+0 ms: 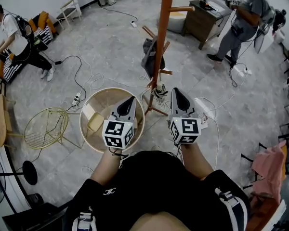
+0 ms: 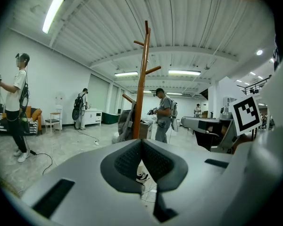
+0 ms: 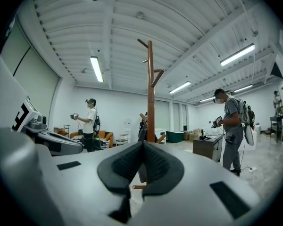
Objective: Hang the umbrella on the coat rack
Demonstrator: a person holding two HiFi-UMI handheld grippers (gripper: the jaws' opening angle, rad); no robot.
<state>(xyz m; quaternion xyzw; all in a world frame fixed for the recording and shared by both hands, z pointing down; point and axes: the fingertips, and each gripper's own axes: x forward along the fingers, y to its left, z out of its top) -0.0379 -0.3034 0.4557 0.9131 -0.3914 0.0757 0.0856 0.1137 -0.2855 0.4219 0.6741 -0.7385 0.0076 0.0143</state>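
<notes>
The coat rack (image 1: 162, 37) is a tall brown wooden pole with angled pegs, standing on the floor just ahead of me. A dark grey folded bundle (image 1: 151, 57), which looks like the umbrella, hangs from a low peg on its left side; it also shows beside the pole (image 2: 126, 124) in the left gripper view. My left gripper (image 1: 130, 102) is shut and holds nothing, and points at the rack's base. My right gripper (image 1: 177, 93) is shut too and empty, a little right of the pole (image 3: 150, 93). Both sets of jaws are closed together.
A round pale table (image 1: 137, 110) lies under my left gripper, with a yellow wire chair (image 1: 45, 127) to its left. Cables and power strips (image 1: 77, 98) cross the floor. A person (image 1: 17, 35) stands far left, another (image 1: 241, 23) by a desk (image 1: 204, 18) far right.
</notes>
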